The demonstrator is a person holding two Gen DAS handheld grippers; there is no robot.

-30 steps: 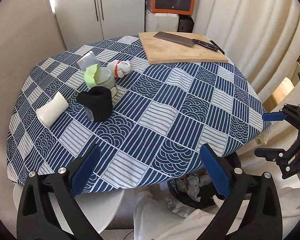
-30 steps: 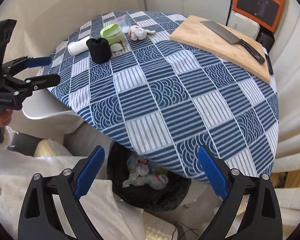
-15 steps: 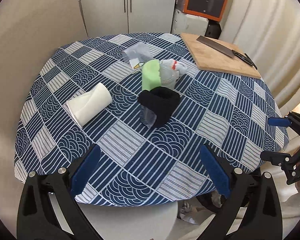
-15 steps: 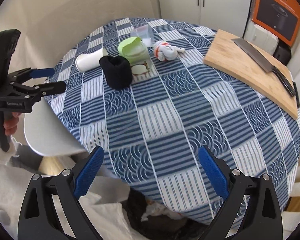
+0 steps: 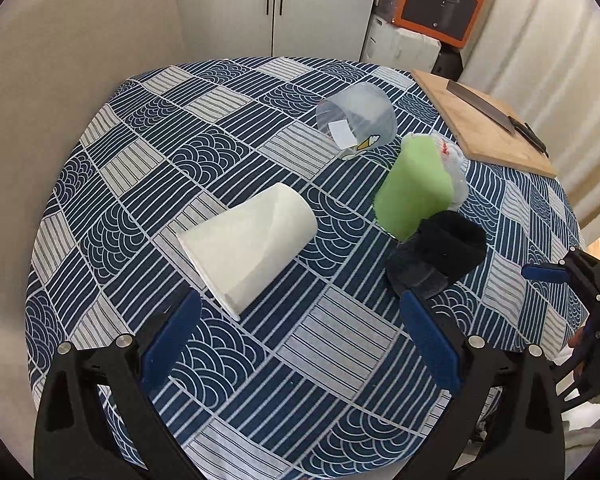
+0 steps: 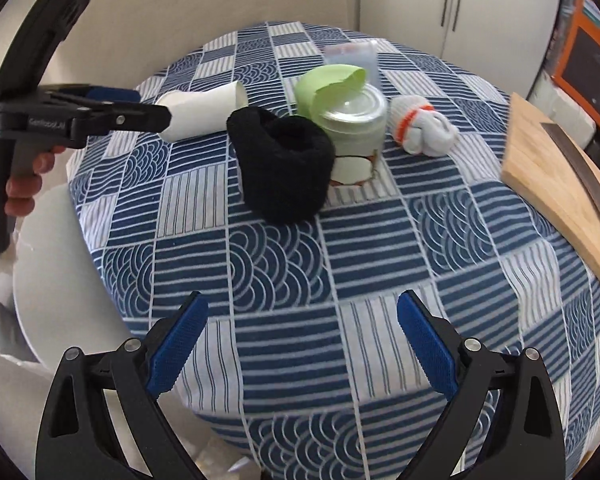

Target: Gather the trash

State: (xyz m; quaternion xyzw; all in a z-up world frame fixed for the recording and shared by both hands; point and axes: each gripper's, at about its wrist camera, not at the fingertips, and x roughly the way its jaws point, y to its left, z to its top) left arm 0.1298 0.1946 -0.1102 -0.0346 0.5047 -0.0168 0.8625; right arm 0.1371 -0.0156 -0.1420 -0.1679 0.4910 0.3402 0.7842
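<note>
- Trash sits clustered on the blue patterned tablecloth [image 5: 284, 344]: a white paper cup [image 5: 248, 248] lying on its side, a clear plastic cup [image 5: 356, 120] also tipped over, and a tub with a peeled-back green lid [image 6: 340, 104].
- Black sock [image 6: 288, 164] touches the tub; a white sock [image 6: 424, 130] lies just beside it.
- Left gripper [image 5: 296, 336] hovers near the paper cup, jaws spread, holding nothing.
- Right gripper [image 6: 302, 338] hangs over the table edge, jaws wide apart and empty.
- Cutting board [image 5: 480, 124] carries a knife [image 5: 496, 114].
</note>
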